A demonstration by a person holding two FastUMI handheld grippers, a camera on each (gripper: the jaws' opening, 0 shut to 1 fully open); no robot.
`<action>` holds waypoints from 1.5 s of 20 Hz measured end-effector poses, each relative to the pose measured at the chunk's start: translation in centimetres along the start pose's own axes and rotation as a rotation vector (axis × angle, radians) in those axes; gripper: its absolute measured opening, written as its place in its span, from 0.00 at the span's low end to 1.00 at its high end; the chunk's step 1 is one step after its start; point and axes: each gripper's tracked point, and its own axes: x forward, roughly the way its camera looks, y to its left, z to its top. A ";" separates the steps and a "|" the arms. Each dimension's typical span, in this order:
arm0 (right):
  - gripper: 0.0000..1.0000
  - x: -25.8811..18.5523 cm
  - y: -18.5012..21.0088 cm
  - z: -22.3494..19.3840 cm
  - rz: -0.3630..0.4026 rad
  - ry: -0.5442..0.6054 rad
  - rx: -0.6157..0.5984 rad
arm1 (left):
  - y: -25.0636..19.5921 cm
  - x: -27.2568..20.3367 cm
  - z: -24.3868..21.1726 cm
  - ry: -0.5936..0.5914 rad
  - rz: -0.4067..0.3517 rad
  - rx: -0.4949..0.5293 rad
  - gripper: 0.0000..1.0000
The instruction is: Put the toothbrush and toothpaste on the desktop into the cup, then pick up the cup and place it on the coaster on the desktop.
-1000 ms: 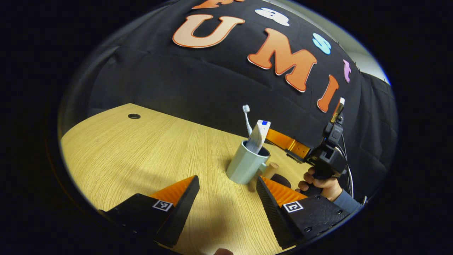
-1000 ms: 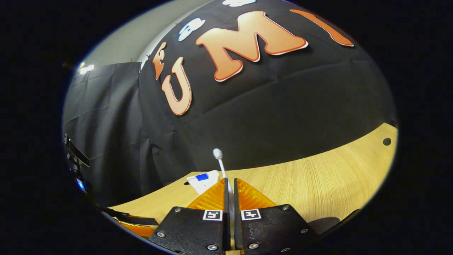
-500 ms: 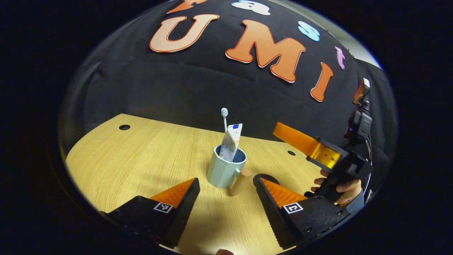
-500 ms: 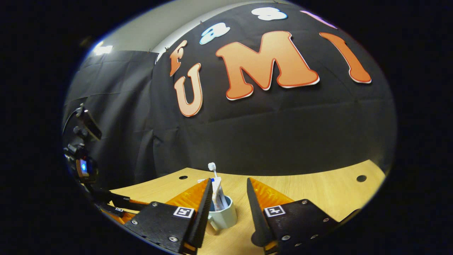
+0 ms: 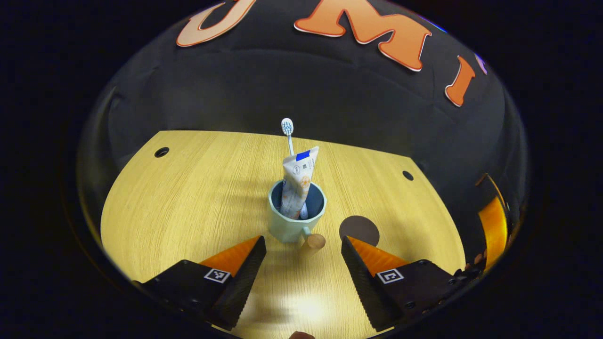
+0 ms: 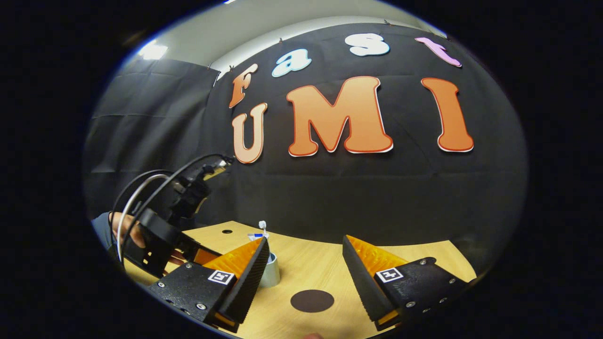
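At the bottom of the left gripper view we see the left gripper [image 5: 304, 245] with its jaws spread wide and nothing between them, poised above the desk [image 5: 188, 197]. Just past its fingertips stands the cup [image 5: 296, 221], pale green and upright, with its round wooden handle turned toward us. Inside it the toothpaste [image 5: 297, 181] stands on end, leaning a little, and the toothbrush [image 5: 288, 134] rises behind it, bristles up. Right beside the cup lies the coaster [image 5: 359, 229], a dark flat disc; cup and coaster are near but apart, so the cup is not yet on it. At the far right edge of this view an orange shape is probably the other gripper, though the edge is too warped to be sure.

Across in the right gripper view, the right gripper [image 6: 304, 266] is likewise wide apart and holds nothing. The coaster [image 6: 312, 300] lies on the desk between its fingers. The cup [image 6: 270, 273] peeks out from behind the nearer finger, with the toothbrush [image 6: 262, 226] head above it. Farther left a hand [image 6: 134, 233] grips the left gripper's handle.
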 end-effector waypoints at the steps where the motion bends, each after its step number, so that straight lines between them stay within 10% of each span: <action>1: 0.94 -0.6 -0.4 0.0 -0.005 0.000 -0.004 | 0.1 0.6 0.1 0.017 0.032 0.034 0.96; 9: 0.96 -4.4 -2.0 0.3 -0.010 -0.045 0.007 | 1.3 5.3 -1.0 0.125 0.200 0.045 0.99; 15: 0.95 -5.9 -3.1 -0.7 -0.023 -0.060 0.054 | 1.4 6.9 -2.6 0.151 0.235 0.015 0.48; 16: 0.95 -6.1 -3.3 -0.8 -0.027 -0.061 0.065 | 1.1 6.7 -2.3 0.154 0.230 0.021 0.25; 30: 0.96 -7.7 -5.0 -1.4 -0.101 -0.066 0.083 | 0.2 6.7 -0.6 0.019 0.089 0.121 0.19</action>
